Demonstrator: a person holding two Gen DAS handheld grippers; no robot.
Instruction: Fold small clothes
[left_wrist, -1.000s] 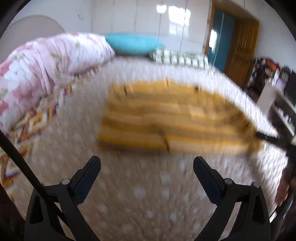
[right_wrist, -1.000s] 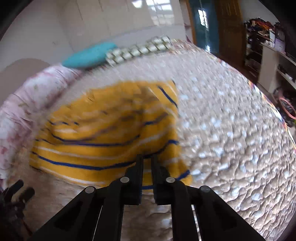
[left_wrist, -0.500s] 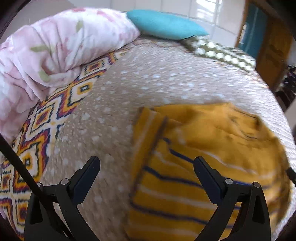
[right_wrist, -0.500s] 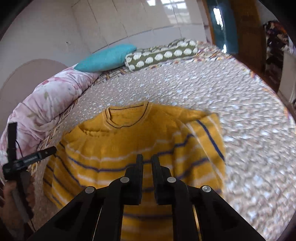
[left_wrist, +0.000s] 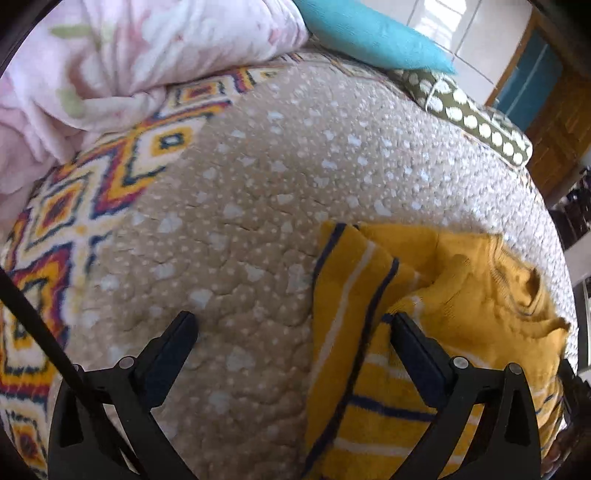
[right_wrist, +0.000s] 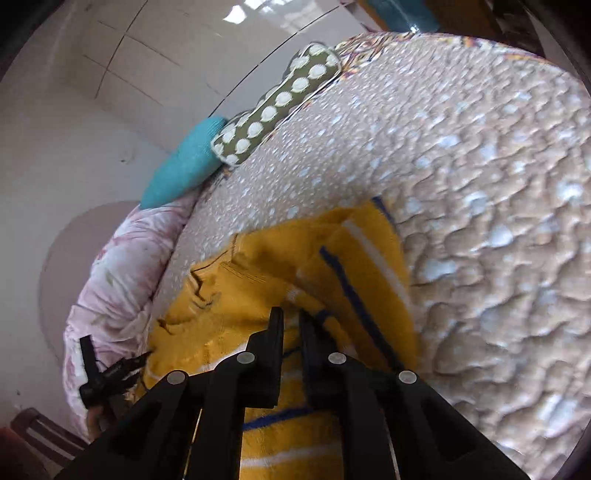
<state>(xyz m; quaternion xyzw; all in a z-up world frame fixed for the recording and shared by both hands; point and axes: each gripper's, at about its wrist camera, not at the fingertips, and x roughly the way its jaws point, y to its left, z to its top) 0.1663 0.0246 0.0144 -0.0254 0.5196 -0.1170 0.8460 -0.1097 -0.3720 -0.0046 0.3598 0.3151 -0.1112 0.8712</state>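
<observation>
We count one yellow striped sweater (left_wrist: 436, 332) on one beige spotted bedspread (left_wrist: 258, 206). There are two pillows: one turquoise pillow (left_wrist: 369, 33) and one green dotted pillow (left_wrist: 469, 114). We see one pink floral quilt (left_wrist: 122, 55), bunched up. Two grippers show, the left gripper (left_wrist: 291, 328) and the right gripper (right_wrist: 291, 323).

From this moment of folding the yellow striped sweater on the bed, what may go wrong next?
1. The left tongs stand open over the yellow striped sweater's edge, one finger on the bedspread; closing here may pinch the bedspread too.
2. The sweater lies bunched near its collar, so a fold now may lock in wrinkles.
3. The right tongs look shut; whether they hold cloth is unclear, and a thin pinch might slip.
</observation>
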